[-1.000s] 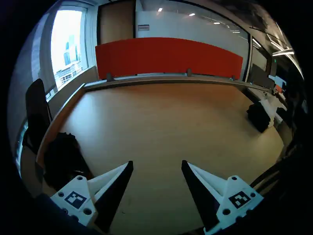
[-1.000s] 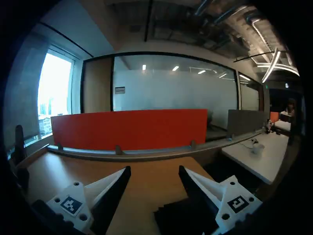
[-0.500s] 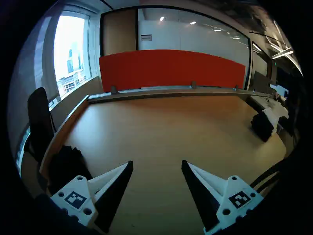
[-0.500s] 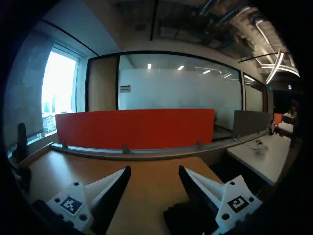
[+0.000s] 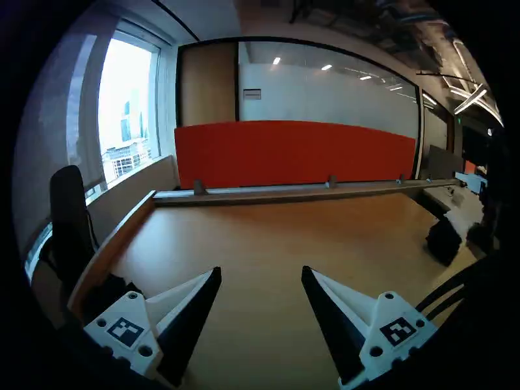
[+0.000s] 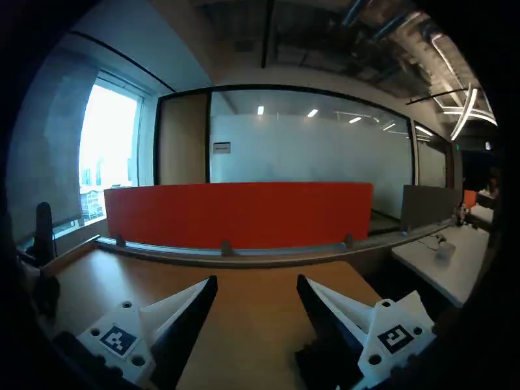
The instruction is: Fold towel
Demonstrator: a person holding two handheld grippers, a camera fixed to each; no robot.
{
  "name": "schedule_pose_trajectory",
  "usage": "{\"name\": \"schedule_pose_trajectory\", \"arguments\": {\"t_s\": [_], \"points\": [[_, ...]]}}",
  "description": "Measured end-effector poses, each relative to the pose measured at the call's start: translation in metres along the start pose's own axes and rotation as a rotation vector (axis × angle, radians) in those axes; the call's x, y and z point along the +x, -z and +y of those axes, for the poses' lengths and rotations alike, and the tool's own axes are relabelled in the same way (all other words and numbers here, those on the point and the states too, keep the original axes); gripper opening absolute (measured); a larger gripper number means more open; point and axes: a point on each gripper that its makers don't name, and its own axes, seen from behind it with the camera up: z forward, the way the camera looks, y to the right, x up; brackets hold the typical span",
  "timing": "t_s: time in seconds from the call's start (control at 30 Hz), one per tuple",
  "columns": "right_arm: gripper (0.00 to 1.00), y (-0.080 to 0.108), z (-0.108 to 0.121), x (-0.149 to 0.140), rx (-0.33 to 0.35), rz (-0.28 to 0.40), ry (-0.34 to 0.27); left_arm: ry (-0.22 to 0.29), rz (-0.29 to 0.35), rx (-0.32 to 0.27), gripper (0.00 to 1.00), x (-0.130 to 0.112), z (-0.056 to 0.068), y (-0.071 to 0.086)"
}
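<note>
My left gripper (image 5: pixel 260 270) hangs open above a bare wooden table (image 5: pixel 286 247), nothing between its fingers. A dark, cloth-like heap (image 5: pixel 444 240) lies at the table's right edge, well ahead and to the right of it. Another dark bundle (image 5: pixel 107 294) sits off the table's left edge, just behind the left finger. My right gripper (image 6: pixel 257 278) is also open and empty over the table (image 6: pixel 260 312). A black folded thing (image 6: pixel 320 365), possibly the towel, lies low beside its right finger, mostly hidden by it.
A red partition (image 5: pixel 292 153) on a rail closes the table's far side. A black chair (image 5: pixel 68 221) stands at the left by the window. A white desk (image 6: pixel 448 266) lies to the right past a gap. Glass walls stand behind.
The left gripper view has tilted upward, so the table and the dark heaps sit lower in it. The right gripper view has drifted slightly, with the partition shifting right. Both grippers stay open.
</note>
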Motion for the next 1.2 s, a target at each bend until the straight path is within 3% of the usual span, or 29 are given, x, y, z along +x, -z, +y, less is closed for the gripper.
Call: {"name": "schedule_pose_trajectory", "arguments": {"t_s": [0.27, 0.6, 1.2], "points": [[0.95, -0.001, -0.020, 0.006, 0.015, 0.009, -0.011, 0.019, 0.126, 0.052, 0.92, 0.053, -0.021, -0.019], [0.95, -0.001, -0.036, 0.007, 0.028, 0.016, -0.015, 0.023, 0.254, 0.073, 0.92, 0.108, -0.028, -0.032], [0.95, -0.002, -0.046, 0.020, 0.043, 0.033, -0.017, 0.031, 0.297, 0.063, 0.92, 0.123, -0.021, -0.039]]}}
